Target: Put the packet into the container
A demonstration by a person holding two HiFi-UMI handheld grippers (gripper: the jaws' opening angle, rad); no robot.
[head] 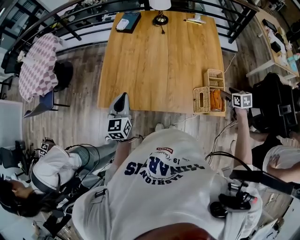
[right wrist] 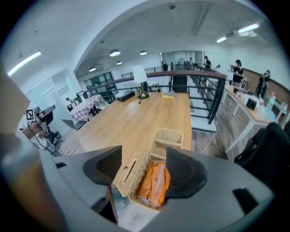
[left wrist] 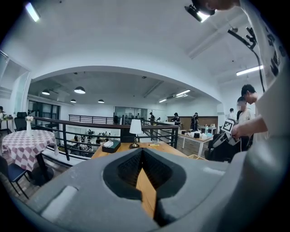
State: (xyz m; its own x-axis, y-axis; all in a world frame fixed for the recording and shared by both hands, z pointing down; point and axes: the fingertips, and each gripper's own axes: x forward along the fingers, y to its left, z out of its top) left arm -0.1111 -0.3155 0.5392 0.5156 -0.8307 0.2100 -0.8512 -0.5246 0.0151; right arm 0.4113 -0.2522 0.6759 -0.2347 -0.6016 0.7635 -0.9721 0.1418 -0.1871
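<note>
An orange packet [right wrist: 155, 181] lies inside a wicker container [right wrist: 168, 136], in the compartment beside a wicker box with a slot [right wrist: 131, 171]. My right gripper [right wrist: 144, 152] hangs above it, open, with nothing between the jaws. In the head view the container [head: 215, 75] sits at the table's near right corner with the packet [head: 215, 100] in it, and the right gripper [head: 228, 96] is just to its right. My left gripper [head: 121, 101] is at the table's front edge, far left of the container. In its own view the left gripper [left wrist: 142, 152] is shut and empty.
The wooden table [head: 159, 61] carries a lamp [head: 160, 11], a dark tray [head: 127, 21] and some papers [head: 194, 19] at its far end. A railing runs behind it. A checkered table [head: 40, 63] stands on the left, a black bag [head: 276, 105] on the right, and a person sits low left.
</note>
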